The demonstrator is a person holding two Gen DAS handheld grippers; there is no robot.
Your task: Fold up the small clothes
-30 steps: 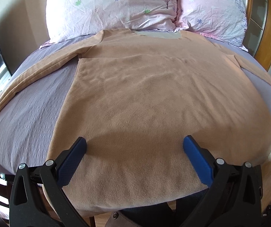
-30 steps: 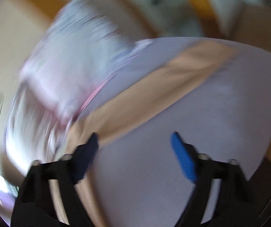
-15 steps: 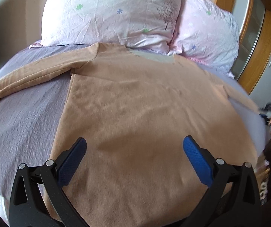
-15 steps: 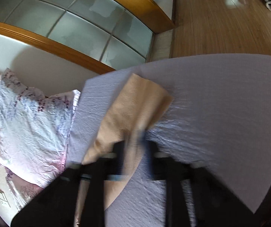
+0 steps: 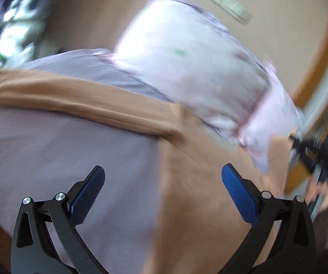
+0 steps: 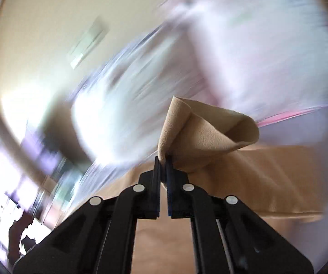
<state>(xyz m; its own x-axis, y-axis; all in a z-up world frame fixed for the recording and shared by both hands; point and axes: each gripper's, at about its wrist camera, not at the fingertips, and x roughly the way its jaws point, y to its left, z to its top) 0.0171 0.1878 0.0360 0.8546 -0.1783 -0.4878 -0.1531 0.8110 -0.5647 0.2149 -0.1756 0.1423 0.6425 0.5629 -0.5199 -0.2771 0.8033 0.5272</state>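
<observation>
A tan long-sleeved shirt lies spread on a bed with a grey-lilac sheet. Its left sleeve stretches out to the left. My left gripper is open and empty, hovering over the shirt's left side edge near the armpit. My right gripper is shut on the cuff end of the shirt's right sleeve and holds it lifted, with the sleeve curling over the shirt body. The right gripper also shows at the right edge of the left wrist view.
Two pale floral pillows lie at the head of the bed against a beige wall. A wooden door frame stands at the right. Both views are motion-blurred.
My right gripper has shut on the right sleeve's end and lifted it over the shirt. My left gripper has swung left and forward, from the hem toward the left armpit.
</observation>
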